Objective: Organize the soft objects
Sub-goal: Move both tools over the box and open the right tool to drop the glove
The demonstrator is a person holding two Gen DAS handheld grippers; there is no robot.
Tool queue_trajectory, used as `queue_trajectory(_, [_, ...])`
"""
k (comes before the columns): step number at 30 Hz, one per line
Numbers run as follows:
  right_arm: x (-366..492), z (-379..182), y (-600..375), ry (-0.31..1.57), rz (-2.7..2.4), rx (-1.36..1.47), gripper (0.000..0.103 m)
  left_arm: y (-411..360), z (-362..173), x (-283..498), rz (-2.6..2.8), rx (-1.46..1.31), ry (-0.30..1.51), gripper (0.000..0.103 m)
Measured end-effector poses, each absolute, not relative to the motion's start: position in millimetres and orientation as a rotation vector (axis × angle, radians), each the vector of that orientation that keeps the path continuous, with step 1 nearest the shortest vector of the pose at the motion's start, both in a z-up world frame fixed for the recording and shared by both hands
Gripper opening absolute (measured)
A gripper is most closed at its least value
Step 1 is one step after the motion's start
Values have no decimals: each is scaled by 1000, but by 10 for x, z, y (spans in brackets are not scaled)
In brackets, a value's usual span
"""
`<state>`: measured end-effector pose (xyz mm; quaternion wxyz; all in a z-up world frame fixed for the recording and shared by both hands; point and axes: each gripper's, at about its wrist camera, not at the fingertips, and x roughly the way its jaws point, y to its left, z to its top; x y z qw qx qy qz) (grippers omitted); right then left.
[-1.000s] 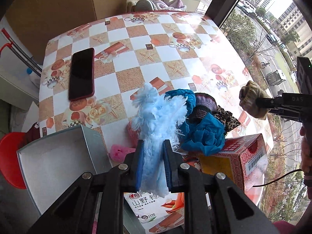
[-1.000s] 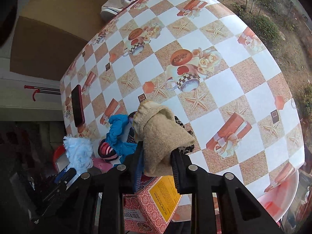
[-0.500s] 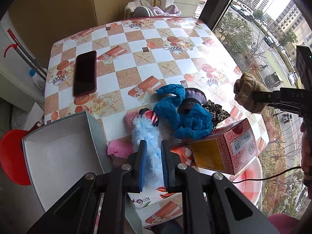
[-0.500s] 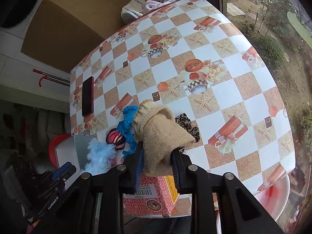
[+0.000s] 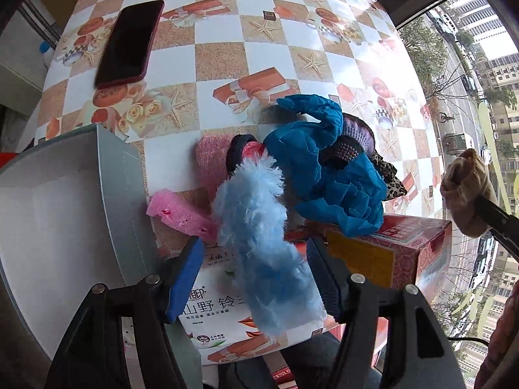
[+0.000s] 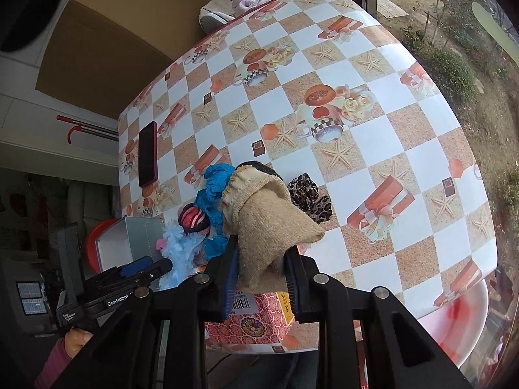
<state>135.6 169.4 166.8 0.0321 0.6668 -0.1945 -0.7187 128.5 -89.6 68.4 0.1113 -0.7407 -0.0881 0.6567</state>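
A fluffy light-blue soft piece (image 5: 256,243) lies between my left gripper (image 5: 254,274)'s blue pads. The jaws are opening and the pads do not touch it. It rests on a white tissue pack (image 5: 220,311) at the near table edge. My right gripper (image 6: 261,272) is shut on a beige knitted sock (image 6: 262,214), held in the air above the pile; the sock (image 5: 467,191) also shows at the right of the left wrist view. The pile holds a blue cloth (image 5: 327,168), a pink sponge (image 5: 176,210), a pink fuzzy cloth (image 5: 211,159) and a leopard-print scrunchie (image 6: 308,197).
An open grey box (image 5: 65,214) with a white inside stands left of the pile. A red patterned carton (image 5: 415,256) sits at the near edge, right of the tissue pack. A dark phone (image 5: 129,42) lies at the far left of the checked table (image 6: 373,149).
My left gripper came down toward the near table edge and its jaws opened, letting go of the fluffy blue piece. The right gripper kept its hold on the beige sock.
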Motion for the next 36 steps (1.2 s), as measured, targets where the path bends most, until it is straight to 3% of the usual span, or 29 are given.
queue_trajectory(3, [1366,1659,1743,-608,-2214,2055,28,-759,462,1267,1850,-2284,-182,69])
queue_trajectory(4, [1370,1658,1758,-612,-2215,2056,28,-715,407,1277,1825,-2310,-149,55])
queue_trajectory(5, [1376,1658,1771,-613,-2216,2056,28,-681,371,1290,1806,-2328,-123,31])
queue_trajectory(8, [1401,1686,1790,-600,-2230,2047,28,-655,433,1315,1832,-2300,-105,26])
queue_trajectory(22, [1564,1924,1442,-386,-2277,1967,28,-907,1477,1829,2143,-1926,43,25])
queue_trajectory(36, [1830,1993,381,-199,-2102,1899,28,-1450,1670,2398,2327,-1926,16,25])
